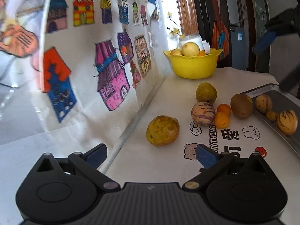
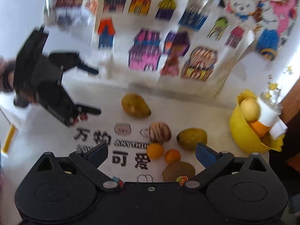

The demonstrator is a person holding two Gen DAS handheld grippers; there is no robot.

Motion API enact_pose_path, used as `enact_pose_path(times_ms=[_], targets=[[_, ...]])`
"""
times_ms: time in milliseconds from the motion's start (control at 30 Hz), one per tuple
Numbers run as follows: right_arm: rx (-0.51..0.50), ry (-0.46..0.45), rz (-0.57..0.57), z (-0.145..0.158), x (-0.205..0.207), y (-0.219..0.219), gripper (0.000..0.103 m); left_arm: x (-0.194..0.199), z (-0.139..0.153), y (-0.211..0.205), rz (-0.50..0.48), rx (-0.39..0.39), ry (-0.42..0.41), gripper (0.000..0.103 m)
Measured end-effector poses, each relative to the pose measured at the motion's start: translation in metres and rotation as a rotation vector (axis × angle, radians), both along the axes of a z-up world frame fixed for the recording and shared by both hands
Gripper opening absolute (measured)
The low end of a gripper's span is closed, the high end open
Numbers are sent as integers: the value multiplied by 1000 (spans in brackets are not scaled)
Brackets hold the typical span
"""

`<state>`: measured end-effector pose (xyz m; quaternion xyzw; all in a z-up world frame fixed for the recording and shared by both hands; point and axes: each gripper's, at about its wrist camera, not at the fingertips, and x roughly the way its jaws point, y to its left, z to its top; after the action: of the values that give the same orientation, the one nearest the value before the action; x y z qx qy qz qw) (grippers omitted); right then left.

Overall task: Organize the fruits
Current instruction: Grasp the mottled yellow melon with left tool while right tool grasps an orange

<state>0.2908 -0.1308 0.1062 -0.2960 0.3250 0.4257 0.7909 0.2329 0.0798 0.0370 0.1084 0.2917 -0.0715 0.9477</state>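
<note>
Right wrist view: right gripper (image 2: 151, 154) spread wide and empty above the small oranges (image 2: 155, 150) lower centre on the counter (image 2: 215, 118); approach step, I judge; next, lower and pinch one orange for the yellow bowl (image 2: 241, 131)

On my feed, a white printed desk (image 1: 168, 161) carries loose fruit: a yellow-green one (image 1: 162, 130), a striped one (image 1: 203, 113), two small oranges (image 1: 222, 119), a kiwi (image 1: 241, 106), plus a yellow bowl (image 1: 193, 65) and metal tray (image 1: 292, 101).
</note>
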Motion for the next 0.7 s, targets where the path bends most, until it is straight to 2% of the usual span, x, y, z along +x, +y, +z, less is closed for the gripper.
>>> enact_pose_path(times_ms=[200, 300, 500, 700], targets=[[-122, -41, 81, -43, 10, 13, 92, 19, -12, -4, -16, 24, 14, 103], [-153, -55, 105, -56, 17, 17, 90, 28, -16, -6, -22, 29, 22, 103], [-192, -78, 100, -72, 31, 21, 76, 42, -24, -11, -37, 17, 37, 102], [-225, -89, 95, -82, 45, 28, 68, 55, -30, -19, -49, 8, 50, 102]])
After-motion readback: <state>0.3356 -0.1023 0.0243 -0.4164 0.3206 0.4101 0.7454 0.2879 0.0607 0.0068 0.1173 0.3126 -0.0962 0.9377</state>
